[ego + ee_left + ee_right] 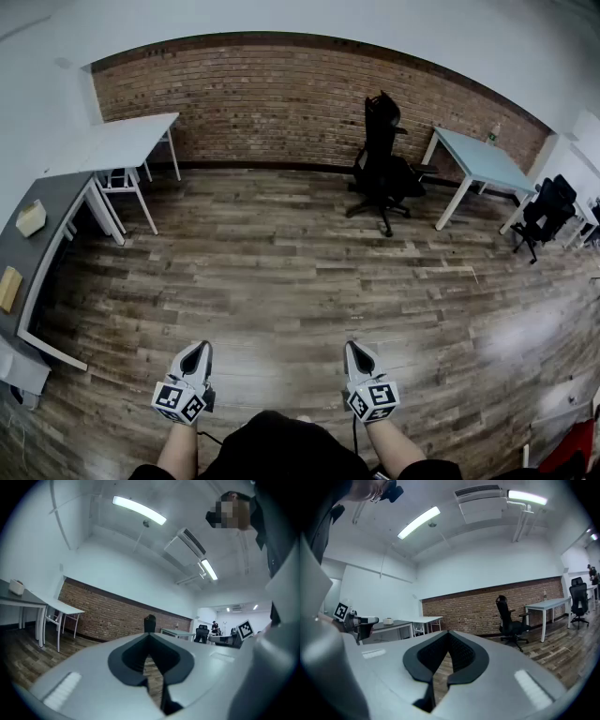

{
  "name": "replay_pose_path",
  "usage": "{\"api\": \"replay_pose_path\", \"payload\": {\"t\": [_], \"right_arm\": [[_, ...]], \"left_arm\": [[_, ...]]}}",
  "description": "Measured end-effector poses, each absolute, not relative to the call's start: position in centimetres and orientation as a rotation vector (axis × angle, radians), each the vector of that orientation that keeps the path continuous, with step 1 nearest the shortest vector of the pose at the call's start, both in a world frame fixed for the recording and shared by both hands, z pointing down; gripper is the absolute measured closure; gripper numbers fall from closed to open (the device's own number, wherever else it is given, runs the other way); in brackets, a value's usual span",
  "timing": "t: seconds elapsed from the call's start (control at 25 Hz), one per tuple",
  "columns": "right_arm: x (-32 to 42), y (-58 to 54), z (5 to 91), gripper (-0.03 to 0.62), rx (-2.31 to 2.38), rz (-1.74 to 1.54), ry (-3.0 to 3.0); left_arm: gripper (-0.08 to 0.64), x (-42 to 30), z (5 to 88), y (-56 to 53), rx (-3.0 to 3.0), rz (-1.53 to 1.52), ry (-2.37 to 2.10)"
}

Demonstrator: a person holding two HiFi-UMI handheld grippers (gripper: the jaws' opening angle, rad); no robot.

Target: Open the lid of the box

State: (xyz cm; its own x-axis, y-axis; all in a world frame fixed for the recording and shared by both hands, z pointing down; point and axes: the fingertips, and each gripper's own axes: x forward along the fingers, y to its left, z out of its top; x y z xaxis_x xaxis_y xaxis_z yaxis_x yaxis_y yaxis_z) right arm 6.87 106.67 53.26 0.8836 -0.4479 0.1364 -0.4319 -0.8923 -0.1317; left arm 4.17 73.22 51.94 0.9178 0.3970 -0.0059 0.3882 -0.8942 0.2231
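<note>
A small pale box (31, 218) sits on the grey table (52, 202) at the far left of the head view, well away from both grippers. It shows again as a small pale box (17, 587) on the table's edge in the left gripper view. My left gripper (199, 348) is held low over the wooden floor, its jaws shut with nothing between them (149, 634). My right gripper (353, 347) is beside it, level with it and also shut and empty (448, 632). Both point towards the brick wall.
A flat tan block (9, 288) lies nearer on the grey table. White desks (117, 142) stand at the back left and a light desk (483, 159) at the back right. A black office chair (382, 164) stands by the brick wall, another chair (546, 214) at the right.
</note>
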Motion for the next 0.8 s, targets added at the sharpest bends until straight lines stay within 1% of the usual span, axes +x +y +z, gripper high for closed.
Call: {"api": "replay_pose_path", "payload": {"t": [0.48, 0.8], "right_arm": [[7.7, 106.9, 53.8, 0.591, -2.931, -0.248, 0.752], [7.7, 105.1, 53.6, 0.589, -2.857, -0.229, 0.911]], "left_arm": [[0.56, 5.3, 51.8, 74.9, 2.869, 0.066, 0.59], [0.56, 3.9, 51.4, 74.7, 2.923, 0.075, 0.532]]}}
